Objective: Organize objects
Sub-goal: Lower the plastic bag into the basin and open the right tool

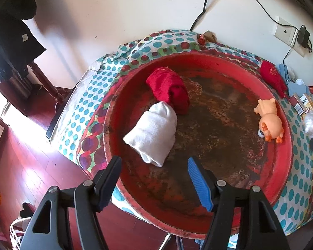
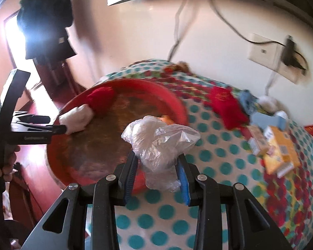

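Plastic bag [image 2: 159, 143] sits clenched in right claw [image 2: 156, 179]; left claw [image 1: 154, 179] gapes empty.

My left gripper [image 1: 154, 179] hangs over the near rim of the round tray [image 1: 198, 232], which sits on the cloth-covered table [image 1: 298, 179]. In the tray: a rolled towel [image 1: 152, 133] touching a second rolled towel [image 1: 169, 91] behind it; a toy pig [image 1: 270, 120] at the right rim. My right gripper [image 2: 156, 166], right of the tray, holds a plastic bag [image 2: 158, 141]. Boxes [image 2: 279, 154] lie further right.
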`<state>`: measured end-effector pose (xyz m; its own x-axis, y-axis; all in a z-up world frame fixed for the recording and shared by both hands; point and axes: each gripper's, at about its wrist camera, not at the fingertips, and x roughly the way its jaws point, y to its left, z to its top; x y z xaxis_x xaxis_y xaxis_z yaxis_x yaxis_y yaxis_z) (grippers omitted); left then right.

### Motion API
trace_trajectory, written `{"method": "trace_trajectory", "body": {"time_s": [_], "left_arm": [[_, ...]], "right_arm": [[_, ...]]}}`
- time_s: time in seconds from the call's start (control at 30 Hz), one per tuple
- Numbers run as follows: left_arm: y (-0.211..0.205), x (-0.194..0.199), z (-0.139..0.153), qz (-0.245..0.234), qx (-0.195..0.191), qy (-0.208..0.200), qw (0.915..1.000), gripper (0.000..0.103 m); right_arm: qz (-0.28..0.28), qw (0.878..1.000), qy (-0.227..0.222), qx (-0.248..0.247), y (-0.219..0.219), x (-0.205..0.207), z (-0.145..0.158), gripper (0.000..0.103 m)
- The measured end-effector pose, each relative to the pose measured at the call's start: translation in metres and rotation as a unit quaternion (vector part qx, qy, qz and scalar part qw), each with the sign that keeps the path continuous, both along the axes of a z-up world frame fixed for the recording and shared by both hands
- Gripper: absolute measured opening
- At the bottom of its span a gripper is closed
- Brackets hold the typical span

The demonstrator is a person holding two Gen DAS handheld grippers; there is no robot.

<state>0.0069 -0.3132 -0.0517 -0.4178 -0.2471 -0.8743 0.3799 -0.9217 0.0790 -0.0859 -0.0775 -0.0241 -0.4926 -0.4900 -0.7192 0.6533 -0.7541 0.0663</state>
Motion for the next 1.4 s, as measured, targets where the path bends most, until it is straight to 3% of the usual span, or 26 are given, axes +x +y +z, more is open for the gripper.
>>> {"method": "trace_trajectory", "body": {"time_s": [0.37, 1.0, 1.17, 1.3, 1.4], "left_arm": [[-0.005, 0.002, -0.001, 0.002, 0.001, -0.002, 1.0, 0.068], [-0.004, 0.002, -0.005, -0.003, 0.005, -0.01, 0.9999, 0.068], [-0.004, 0.002, -0.005, -0.002, 0.005, -0.013, 0.9999, 0.068], [-0.003, 0.001, -0.007, -0.002, 0.005, -0.015, 0.9999, 0.068], [-0.003, 0.001, -0.008, -0.003, 0.005, -0.016, 0.9999, 0.068]], "right_arm": [[0.059, 0.998, -0.014, 0.025, -0.056, 0.013, -0.021, 0.034], [0.071, 0.995, -0.036, 0.062, -0.081, 0.005, -0.052, 0.035], [0.068, 0.995, -0.037, 0.061, -0.08, 0.004, -0.054, 0.04], [0.067, 0.996, -0.034, 0.057, -0.078, 0.005, -0.05, 0.054], [0.063, 0.996, -0.029, 0.047, -0.072, 0.006, -0.043, 0.058]]}}
